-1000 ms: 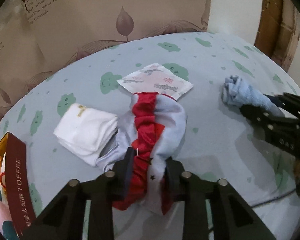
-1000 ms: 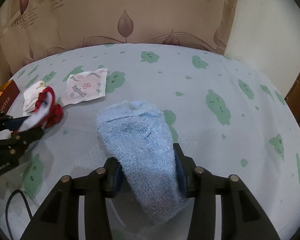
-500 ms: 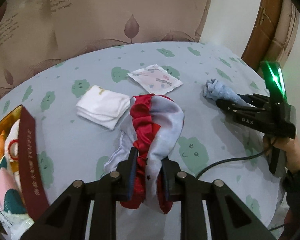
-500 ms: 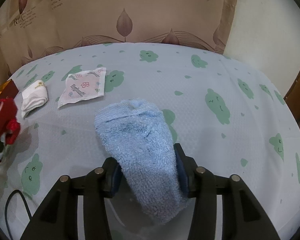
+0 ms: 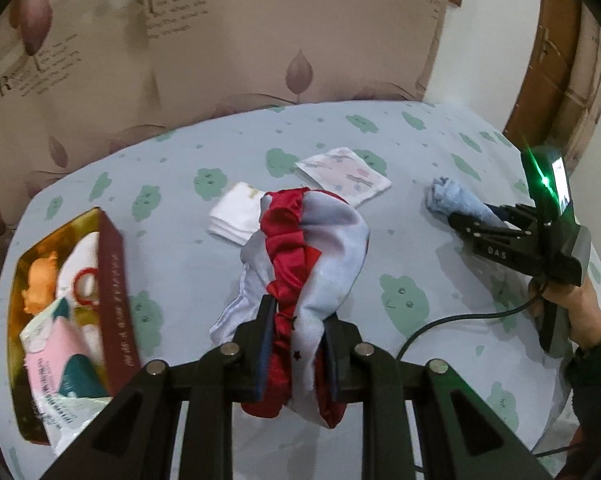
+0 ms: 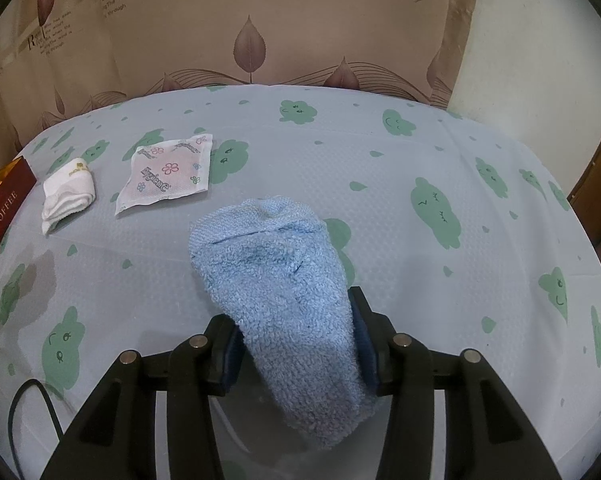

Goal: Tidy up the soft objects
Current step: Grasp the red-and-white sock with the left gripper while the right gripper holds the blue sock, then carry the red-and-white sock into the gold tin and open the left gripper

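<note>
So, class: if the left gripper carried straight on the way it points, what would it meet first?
Probably the bare tablecloth under the red and white cloth that the left gripper holds; depth is unclear.

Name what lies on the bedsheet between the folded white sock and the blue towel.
The flowered hygiene packet lies between the white sock and the blue towel, apart from both; the right wrist view shows it best.
</note>
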Demonstrator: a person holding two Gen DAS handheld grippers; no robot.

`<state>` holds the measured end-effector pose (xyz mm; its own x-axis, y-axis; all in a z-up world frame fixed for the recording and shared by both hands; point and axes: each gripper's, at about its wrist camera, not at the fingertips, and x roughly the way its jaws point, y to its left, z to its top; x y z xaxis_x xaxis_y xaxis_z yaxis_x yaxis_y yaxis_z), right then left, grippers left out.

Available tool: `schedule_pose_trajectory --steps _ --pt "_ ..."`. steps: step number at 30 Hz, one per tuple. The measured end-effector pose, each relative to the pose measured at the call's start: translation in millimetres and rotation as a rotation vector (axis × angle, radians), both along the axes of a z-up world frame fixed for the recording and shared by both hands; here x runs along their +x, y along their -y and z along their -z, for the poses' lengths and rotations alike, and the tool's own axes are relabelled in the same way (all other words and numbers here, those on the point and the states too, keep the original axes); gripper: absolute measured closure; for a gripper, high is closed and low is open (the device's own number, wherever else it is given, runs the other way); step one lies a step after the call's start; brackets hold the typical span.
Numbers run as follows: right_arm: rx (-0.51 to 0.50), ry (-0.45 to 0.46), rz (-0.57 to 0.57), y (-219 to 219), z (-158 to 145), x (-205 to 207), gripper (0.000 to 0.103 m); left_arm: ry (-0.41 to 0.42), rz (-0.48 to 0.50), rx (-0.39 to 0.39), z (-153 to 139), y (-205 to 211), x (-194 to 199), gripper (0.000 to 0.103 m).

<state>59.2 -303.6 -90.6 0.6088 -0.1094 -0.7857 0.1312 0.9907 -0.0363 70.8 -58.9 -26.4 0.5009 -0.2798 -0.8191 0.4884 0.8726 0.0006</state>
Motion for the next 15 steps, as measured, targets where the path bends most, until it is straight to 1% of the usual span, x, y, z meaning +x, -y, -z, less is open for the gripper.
schedule_pose_trajectory --steps 5,10,15 --pt "-0.001 0.000 0.000 0.1 0.3 0.2 0.058 0.027 -0.027 0.009 -10.4 -12.2 -1.4 0.081" --pt "0.000 0.000 0.000 -0.4 0.2 0.2 0.058 0.025 -0.065 0.000 -18.3 -30.6 0.7 0.081" --pt "0.000 0.000 0.000 -0.5 0.0 0.3 0.058 0.046 -0.110 0.005 -29.0 -51.3 2.2 0.081"
